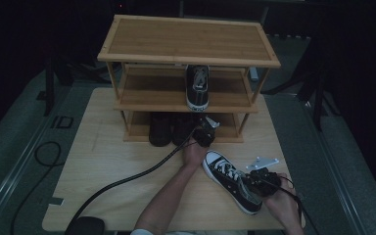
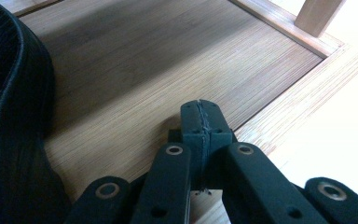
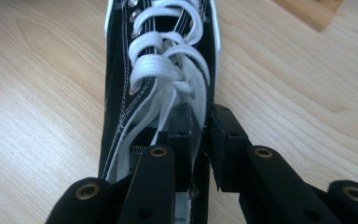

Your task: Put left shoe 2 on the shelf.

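Jaws grip black sneaker point(image 3: 158, 84) on wooden table point(image 1: 103, 161).

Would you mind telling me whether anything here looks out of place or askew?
Yes: one black sneaker lies askew on the table rather than on the rack, where its apparent match stands alone. The right gripper grips its collar.

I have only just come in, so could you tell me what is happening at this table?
A person is putting shoes on a wooden shoe rack. The right gripper has its jaws around the collar of a black high-top sneaker lying on the table. The left gripper, shut and empty, rests at the bottom shelf beside dark shoes. A matching sneaker stands on the middle shelf.
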A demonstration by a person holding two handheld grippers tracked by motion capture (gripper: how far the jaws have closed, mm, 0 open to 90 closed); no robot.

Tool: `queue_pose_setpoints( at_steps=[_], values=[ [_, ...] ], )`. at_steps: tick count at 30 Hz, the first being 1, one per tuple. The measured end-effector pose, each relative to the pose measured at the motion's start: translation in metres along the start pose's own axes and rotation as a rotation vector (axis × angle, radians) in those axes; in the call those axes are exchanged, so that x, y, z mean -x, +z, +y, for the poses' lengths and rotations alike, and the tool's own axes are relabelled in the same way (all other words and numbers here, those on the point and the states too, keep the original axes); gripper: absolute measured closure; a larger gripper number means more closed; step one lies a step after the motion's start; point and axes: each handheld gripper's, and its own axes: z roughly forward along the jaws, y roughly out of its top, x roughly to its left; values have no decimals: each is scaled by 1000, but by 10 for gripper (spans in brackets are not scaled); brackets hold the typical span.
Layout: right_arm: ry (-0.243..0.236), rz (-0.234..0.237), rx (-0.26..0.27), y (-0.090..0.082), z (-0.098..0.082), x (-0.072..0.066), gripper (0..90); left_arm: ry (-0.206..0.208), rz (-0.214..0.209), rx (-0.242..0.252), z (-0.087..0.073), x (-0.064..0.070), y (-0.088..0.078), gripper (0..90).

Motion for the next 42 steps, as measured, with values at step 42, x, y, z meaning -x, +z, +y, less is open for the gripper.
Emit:
queue_pose_setpoints(
  at_steps=[42],
  values=[
    [73,51,28,6,-5,16,884,7,-1,6,-1,0,0,900]
  ],
)
